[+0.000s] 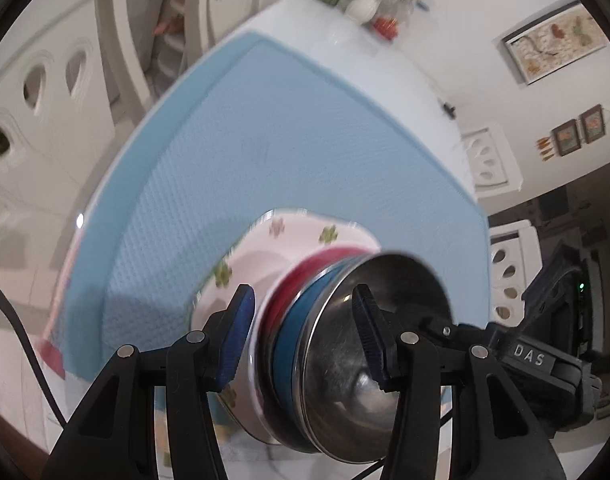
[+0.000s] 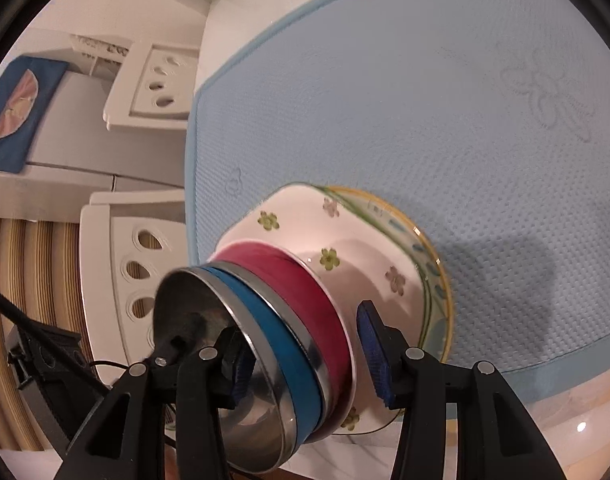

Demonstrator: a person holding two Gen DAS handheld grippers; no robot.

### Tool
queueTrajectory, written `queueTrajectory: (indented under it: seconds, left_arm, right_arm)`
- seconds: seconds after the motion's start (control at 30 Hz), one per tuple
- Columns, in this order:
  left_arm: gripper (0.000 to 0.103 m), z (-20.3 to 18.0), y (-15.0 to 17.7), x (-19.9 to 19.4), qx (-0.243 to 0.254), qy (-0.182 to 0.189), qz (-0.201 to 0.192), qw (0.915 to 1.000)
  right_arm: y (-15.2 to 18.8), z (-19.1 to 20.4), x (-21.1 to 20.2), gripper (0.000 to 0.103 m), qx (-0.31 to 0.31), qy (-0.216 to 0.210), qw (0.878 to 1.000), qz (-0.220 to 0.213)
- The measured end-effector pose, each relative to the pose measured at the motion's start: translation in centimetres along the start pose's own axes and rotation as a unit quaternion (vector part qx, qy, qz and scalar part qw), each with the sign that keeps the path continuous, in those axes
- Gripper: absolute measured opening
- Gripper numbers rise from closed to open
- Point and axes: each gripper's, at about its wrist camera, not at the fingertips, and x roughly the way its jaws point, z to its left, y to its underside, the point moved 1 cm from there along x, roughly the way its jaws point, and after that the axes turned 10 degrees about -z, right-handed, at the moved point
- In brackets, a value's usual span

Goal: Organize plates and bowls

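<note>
Grippers angled steeply down over a table (image 2: pixel 241 12) covered by a pale blue mat (image 1: pixel 305 140), both clamped on one nested stack of dishes held between them. The left gripper (image 1: pixel 305 336) stood partly open, its jaws spanning the stack's wall: the left blue pad (image 1: pixel 237 336) pressed against the outside of the white flowered bowl (image 1: pixel 289 236), the right pad (image 1: pixel 369 336) sat inside the steel bowl (image 1: pixel 353 380) on top. Between those pads lay the rim bands of the stack: a red bowl (image 1: pixel 293 296), then a blue bowl (image 1: pixel 293 336), nested under the steel one. The right gripper (image 2: pixel 309 356) held the same stack from the opposite side, also partly open; its left pad (image 2: pixel 241 372) was inside the steel bowl (image 2: pixel 209 320), its right pad (image 2: pixel 375 356) against the flowered bowl (image 2: pixel 345 240). In the right wrist view the red (image 2: pixel 305 280) and blue (image 2: pixel 281 332) bowls ran as bands between the jaws, and a green-and-yellow rimmed plate (image 2: pixel 437 280) showed beyond the right pad, beneath the flowered bowl. The stack appeared tilted toward each camera, its base near the mat's front part; whether it touched the mat could not be told. The opposite gripper's black body (image 1: pixel 557 320) showed to the right of the left gripper. A white vase of flowers (image 1: pixel 365 4) stood at the table's far end, well ahead of the jaws. White chairs (image 2: pixel 133 280) with cut-out backs stood to the left of the right gripper.
</note>
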Motion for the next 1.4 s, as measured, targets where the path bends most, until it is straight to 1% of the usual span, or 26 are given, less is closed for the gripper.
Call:
queueTrajectory:
  seconds: [0.07, 0.13, 0.23, 0.3, 0.37, 0.4, 0.43, 0.5, 0.53, 0.6, 0.63, 0.67, 0.7, 0.77, 0.83, 0.9, 1.0, 1.03, 1.1, 1.17, 1.23, 1.27, 1.33, 1.37, 1.4]
  left_arm:
    - [0.047, -0.1, -0.7, -0.8, 0.010, 0.009, -0.012, 0.9998]
    - [0.047, -0.3, -1.2, -1.3, 0.017, 0.022, -0.017, 0.9995]
    - [0.047, -0.7, -1.6, -1.9, 0.033, 0.032, -0.027, 0.9985]
    - [0.047, -1.4, -1.8, -2.6, 0.053, 0.045, -0.038, 0.9968]
    - [0.047, -2.4, -1.9, -3.6, 0.085, 0.051, -0.052, 0.9937]
    - [0.047, -3.0, -1.9, -4.1, 0.102, 0.051, -0.060, 0.9917]
    - [0.047, -3.4, -1.9, -4.6, 0.114, 0.050, -0.066, 0.9901]
    - [0.047, -4.7, -1.8, -6.6, 0.142, 0.045, -0.096, 0.9841]
    - [0.050, -5.1, -1.8, -7.3, 0.148, 0.042, -0.107, 0.9823]
    - [0.050, -6.0, -1.3, -9.4, 0.159, 0.038, -0.138, 0.9769]
    - [0.050, -6.2, -1.2, -10.2, 0.158, 0.034, -0.149, 0.9756]
    - [0.050, -6.4, -0.8, -10.8, 0.152, 0.030, -0.158, 0.9753]
    - [0.050, -6.4, -0.3, -11.4, 0.139, 0.026, -0.162, 0.9766]
    - [0.050, -6.4, 1.0, -11.8, 0.117, 0.023, -0.157, 0.9803]
    - [0.050, -6.3, 2.1, -12.2, 0.116, 0.010, -0.155, 0.9810]
    - [0.050, -6.4, 3.4, -13.2, 0.121, -0.011, -0.162, 0.9793]
    - [0.050, -7.2, 5.5, -15.2, 0.131, -0.018, -0.170, 0.9765]
    - [0.050, -7.4, 6.2, -15.7, 0.135, -0.020, -0.172, 0.9756]
    - [0.050, -8.1, 7.8, -16.9, 0.148, -0.038, -0.180, 0.9718]
    - [0.054, -8.3, 9.2, -17.8, 0.150, -0.061, -0.185, 0.9692]
    - [0.054, -8.2, 10.3, -18.8, 0.152, -0.068, -0.184, 0.9687]
    - [0.054, -8.0, 10.7, -19.4, 0.159, -0.073, -0.186, 0.9669]
    - [0.055, -7.8, 11.0, -20.7, 0.171, -0.088, -0.201, 0.9604]
    - [0.058, -7.7, 11.0, -21.0, 0.176, -0.092, -0.205, 0.9584]
    - [0.059, -7.7, 11.0, -21.4, 0.182, -0.096, -0.208, 0.9563]
  right_arm:
    - [0.2, 0.2, -0.8, 0.049, -0.003, -0.002, 1.000, -0.010]
    - [0.7, 0.6, -1.9, 0.050, -0.010, -0.005, 1.000, -0.027]
    - [1.6, 1.6, -3.7, 0.050, -0.040, 0.006, 0.997, -0.062]
    - [2.4, 2.9, -5.4, 0.050, -0.076, 0.023, 0.992, -0.094]
    - [3.6, 4.6, -7.4, 0.052, -0.130, 0.051, 0.981, -0.134]
    - [4.2, 5.5, -8.3, 0.056, -0.158, 0.063, 0.974, -0.151]
    - [5.0, 6.4, -9.2, 0.058, -0.188, 0.073, 0.965, -0.169]
    - [6.5, 8.2, -11.2, 0.058, -0.243, 0.092, 0.944, -0.202]
    - [7.0, 8.8, -12.0, 0.058, -0.259, 0.096, 0.938, -0.212]
    - [7.7, 9.6, -13.5, 0.059, -0.265, 0.096, 0.932, -0.228]
    - [7.9, 9.6, -14.0, 0.060, -0.258, 0.093, 0.933, -0.233]
    - [8.0, 9.4, -14.5, 0.072, -0.244, 0.090, 0.936, -0.236]
    - [7.9, 8.9, -14.8, 0.086, -0.222, 0.093, 0.942, -0.236]
    - [8.0, 7.3, -14.4, 0.085, -0.171, 0.117, 0.955, -0.212]
    - [8.5, 6.2, -14.2, 0.079, -0.170, 0.123, 0.959, -0.192]
    - [9.6, 5.8, -15.0, 0.077, -0.181, 0.145, 0.953, -0.193]
    - [12.0, 5.9, -16.8, 0.077, -0.204, 0.159, 0.944, -0.205]
    - [12.8, 5.9, -17.3, 0.077, -0.207, 0.161, 0.943, -0.207]
    - [14.4, 5.8, -18.1, 0.077, -0.204, 0.160, 0.944, -0.207]
    - [16.0, 5.6, -19.1, 0.077, -0.204, 0.157, 0.944, -0.204]
    - [17.6, 5.6, -20.0, 0.077, -0.214, 0.175, 0.936, -0.217]
    - [18.2, 5.8, -20.4, 0.077, -0.220, 0.180, 0.932, -0.225]
    - [19.3, 6.1, -20.9, 0.077, -0.229, 0.187, 0.926, -0.236]
    - [19.9, 6.2, -21.2, 0.077, -0.234, 0.189, 0.923, -0.242]
    - [20.4, 6.3, -21.3, 0.078, -0.235, 0.191, 0.921, -0.244]
